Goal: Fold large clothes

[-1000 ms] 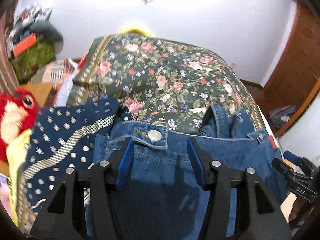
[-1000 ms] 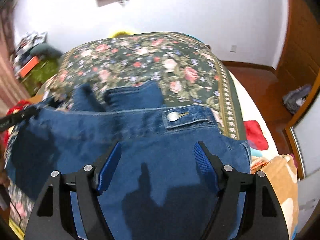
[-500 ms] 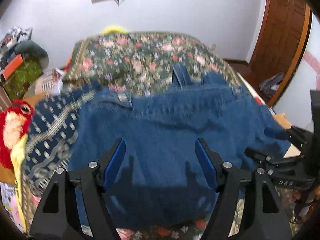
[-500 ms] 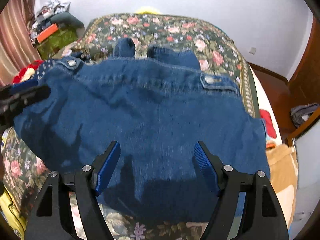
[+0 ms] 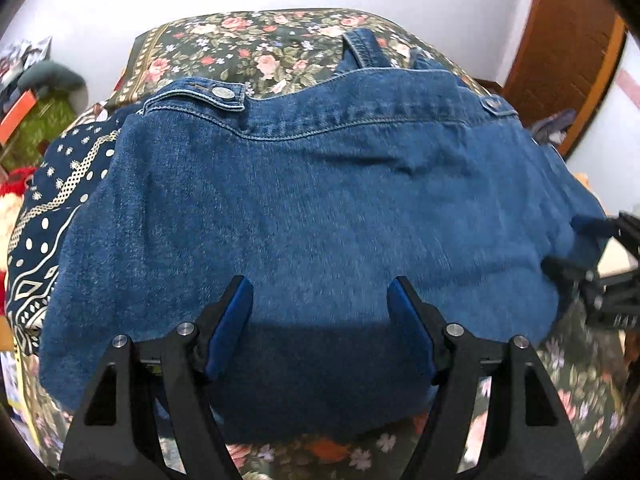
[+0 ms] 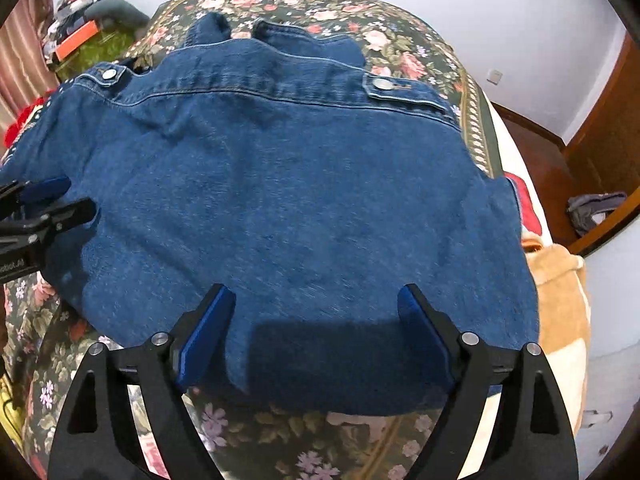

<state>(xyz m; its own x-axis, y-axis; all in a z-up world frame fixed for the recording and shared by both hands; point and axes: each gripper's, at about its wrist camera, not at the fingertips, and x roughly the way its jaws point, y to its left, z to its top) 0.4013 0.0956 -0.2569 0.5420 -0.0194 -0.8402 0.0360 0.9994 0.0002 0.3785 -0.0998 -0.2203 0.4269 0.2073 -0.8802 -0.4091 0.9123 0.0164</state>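
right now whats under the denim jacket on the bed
The denim jacket lies on the floral bedspread, and its left edge overlaps a navy patterned cloth. Whatever else lies beneath its middle is covered and cannot be seen.

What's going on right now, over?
Both grippers open, left, right, nothing held. Denim garment lies folded on floral bedspread. Nothing in the way.

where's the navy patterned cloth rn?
Left wrist view, left side: the navy patterned cloth lies on the floral bedspread, partly tucked under the left edge of the denim jacket, beside a red plush toy.
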